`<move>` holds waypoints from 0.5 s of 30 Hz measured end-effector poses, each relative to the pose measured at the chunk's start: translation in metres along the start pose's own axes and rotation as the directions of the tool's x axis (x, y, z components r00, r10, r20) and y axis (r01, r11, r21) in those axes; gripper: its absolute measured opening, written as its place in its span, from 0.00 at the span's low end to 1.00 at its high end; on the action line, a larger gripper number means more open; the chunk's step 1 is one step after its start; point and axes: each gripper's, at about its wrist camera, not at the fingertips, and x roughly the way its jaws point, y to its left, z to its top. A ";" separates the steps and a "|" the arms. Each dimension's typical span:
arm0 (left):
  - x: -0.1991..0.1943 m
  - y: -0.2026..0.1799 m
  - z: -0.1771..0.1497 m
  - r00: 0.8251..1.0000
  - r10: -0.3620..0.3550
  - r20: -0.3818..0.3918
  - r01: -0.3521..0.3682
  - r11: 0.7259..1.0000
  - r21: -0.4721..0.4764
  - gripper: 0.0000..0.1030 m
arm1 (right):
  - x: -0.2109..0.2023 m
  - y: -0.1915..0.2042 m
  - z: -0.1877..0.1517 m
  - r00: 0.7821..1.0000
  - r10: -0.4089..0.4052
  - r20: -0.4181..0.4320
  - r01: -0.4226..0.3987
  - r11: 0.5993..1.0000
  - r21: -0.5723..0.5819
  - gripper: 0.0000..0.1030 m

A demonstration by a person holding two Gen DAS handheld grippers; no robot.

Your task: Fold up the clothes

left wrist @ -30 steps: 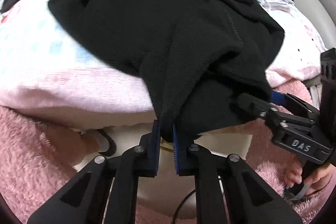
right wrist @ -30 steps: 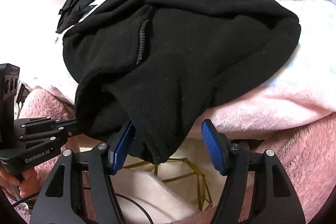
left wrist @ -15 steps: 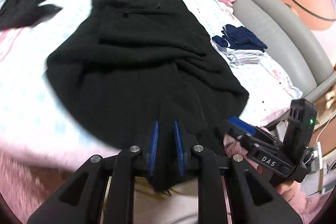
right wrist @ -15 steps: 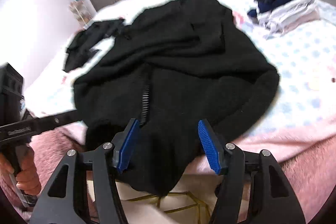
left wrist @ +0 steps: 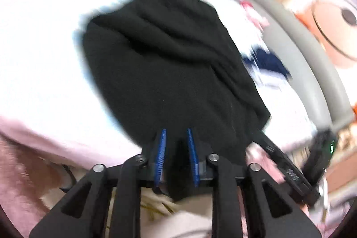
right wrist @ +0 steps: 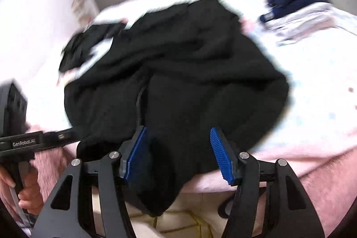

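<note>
Fleece jacket (right wrist: 178, 73) spread on bed (right wrist: 312, 86), hem hanging over near edge between both grippers; smaller garment (right wrist: 89, 46) behind at left. Folded clothes pile (right wrist: 296, 6) behind at right.

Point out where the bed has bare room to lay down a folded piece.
Bare bedspread lies right of the black fleece, below the folded stack. Another bare stretch lies left of the fleece. The near edge is crowded: both grippers and hanging fleece.
</note>
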 end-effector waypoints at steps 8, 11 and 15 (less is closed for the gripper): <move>0.001 0.044 0.024 0.996 -0.077 0.048 0.084 0.983 -0.165 0.29 | 0.004 -0.081 0.002 1.000 -0.014 -0.021 0.021 0.933 0.359 0.60; 0.001 0.045 0.035 0.997 -0.050 0.051 0.055 0.992 -0.115 0.31 | 0.001 -0.081 0.016 0.996 -0.084 -0.017 0.086 0.960 0.265 0.58; 0.008 0.059 0.042 0.993 -0.113 0.043 0.119 0.977 -0.176 0.40 | 0.003 -0.096 0.030 0.997 -0.077 -0.017 0.078 0.964 0.253 0.59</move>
